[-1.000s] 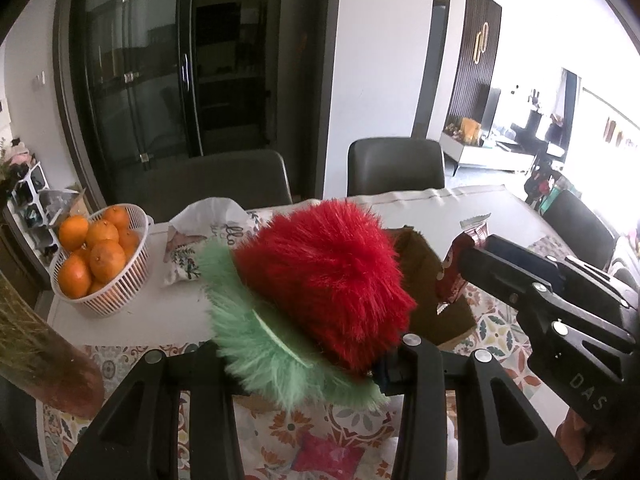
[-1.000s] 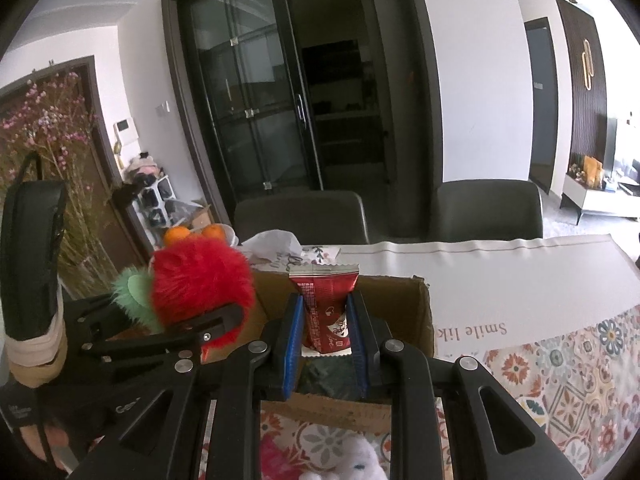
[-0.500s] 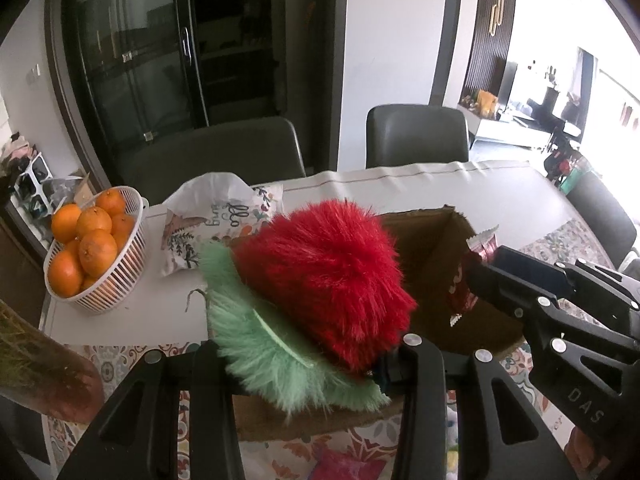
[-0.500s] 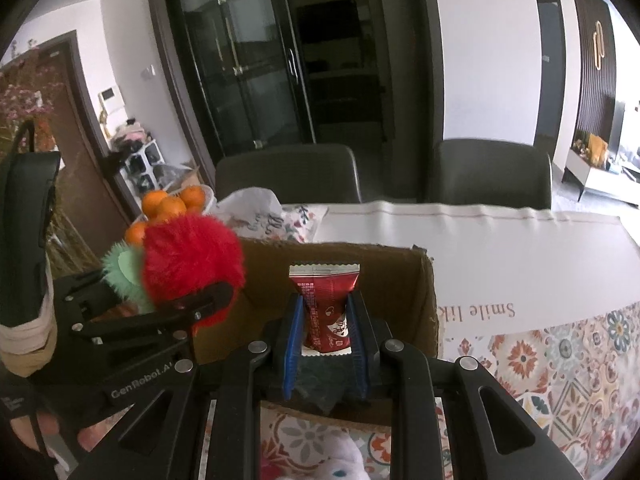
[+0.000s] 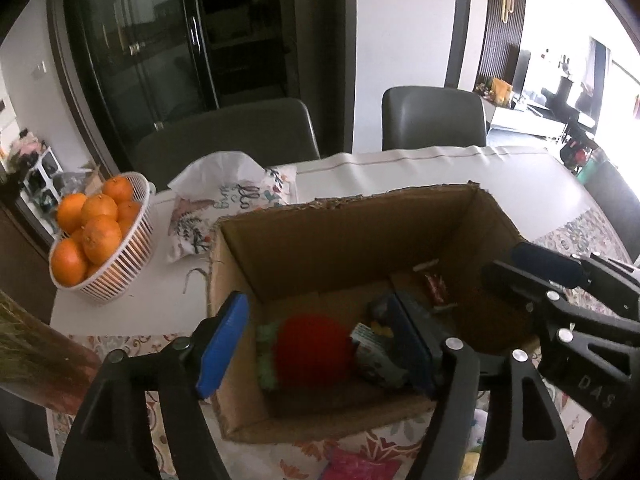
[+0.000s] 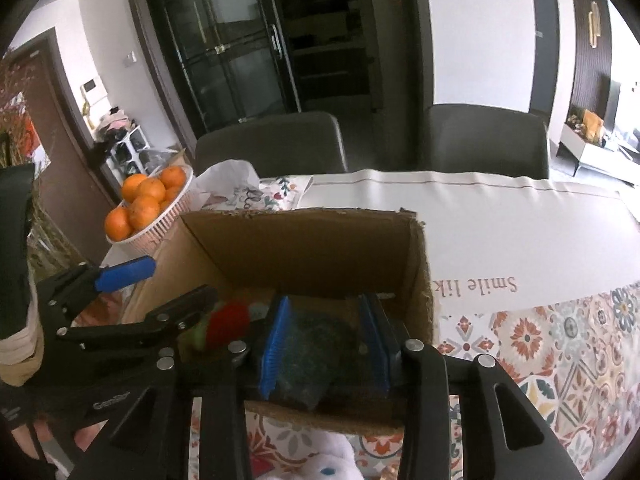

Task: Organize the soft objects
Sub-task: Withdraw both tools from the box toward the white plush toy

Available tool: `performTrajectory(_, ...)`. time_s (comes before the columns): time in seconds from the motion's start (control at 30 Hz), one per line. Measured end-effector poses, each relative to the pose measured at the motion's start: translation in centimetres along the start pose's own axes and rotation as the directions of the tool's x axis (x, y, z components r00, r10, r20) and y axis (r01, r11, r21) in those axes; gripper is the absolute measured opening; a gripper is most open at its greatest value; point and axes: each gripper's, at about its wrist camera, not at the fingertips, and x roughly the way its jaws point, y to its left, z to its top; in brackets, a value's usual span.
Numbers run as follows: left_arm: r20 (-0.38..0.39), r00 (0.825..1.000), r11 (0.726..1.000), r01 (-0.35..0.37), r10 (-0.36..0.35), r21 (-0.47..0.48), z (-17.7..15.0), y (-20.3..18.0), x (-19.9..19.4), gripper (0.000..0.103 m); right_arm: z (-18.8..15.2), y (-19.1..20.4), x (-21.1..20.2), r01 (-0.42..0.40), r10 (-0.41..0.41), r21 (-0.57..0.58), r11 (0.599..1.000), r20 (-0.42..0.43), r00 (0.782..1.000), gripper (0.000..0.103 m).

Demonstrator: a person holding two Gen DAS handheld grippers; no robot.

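Count: 1 box (image 5: 348,240), 1 red plush (image 5: 314,350), 1 red packet (image 5: 435,286), 1 dark pouch (image 6: 316,352), 1 basket (image 5: 120,272) with about 7 oranges (image 5: 100,232), 2 chairs (image 5: 228,132), 1 tissue pack (image 5: 224,204), 2 grippers (image 5: 320,344).

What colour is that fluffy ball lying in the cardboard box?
The fluffy ball is bright red with a pale green fringe, seen best from the left wrist camera.

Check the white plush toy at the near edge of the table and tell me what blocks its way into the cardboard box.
Nothing visible blocks it. The white plush toy lies just outside the near wall of the cardboard box, whose top is open. Both tongs hang over the opening, jaws opening and empty, so they would only need to pull back first.
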Motion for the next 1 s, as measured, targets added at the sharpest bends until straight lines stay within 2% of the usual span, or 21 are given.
performTrajectory(0.1, 0.039, 0.998, 0.999, -0.038, 0.038, -0.002, -0.4, 0.1, -1.3, 0.081, 0.0, 0.1, -0.9, 0.017, -0.016, -0.003, 1.0, 0.024, 1.0, 0.048)
performTrajectory(0.33, 0.126, 0.985, 0.992, -0.123, 0.122, 0.002, -2.1, 0.2, -5.3, 0.086, -0.6, 0.8, -4.1, 0.068, -0.066, -0.023, 0.997, 0.09, 0.994, 0.057)
performTrajectory(0.43, 0.145, 0.983, 0.993, -0.115, 0.116, -0.018, -3.1, 0.4, -7.1, 0.09, -1.2, 1.3, -5.7, 0.072, -0.07, -0.022, 0.997, 0.102, 0.992, 0.059)
performTrajectory(0.77, 0.133, 0.986, 0.991, -0.092, 0.104, -0.096, -5.7, 0.6, -11.0, 0.091, -2.8, 2.2, -9.3, 0.05, -0.048, -0.016, 0.999, 0.106, 0.993, 0.064)
performTrajectory(1.0, 0.118, 0.99, 0.995, -0.075, 0.082, -0.061, -8.1, -1.1, -12.3, 0.091, -5.2, 1.7, -10.8, 0.093, -0.09, -0.025, 0.995, 0.099, 0.991, 0.065)
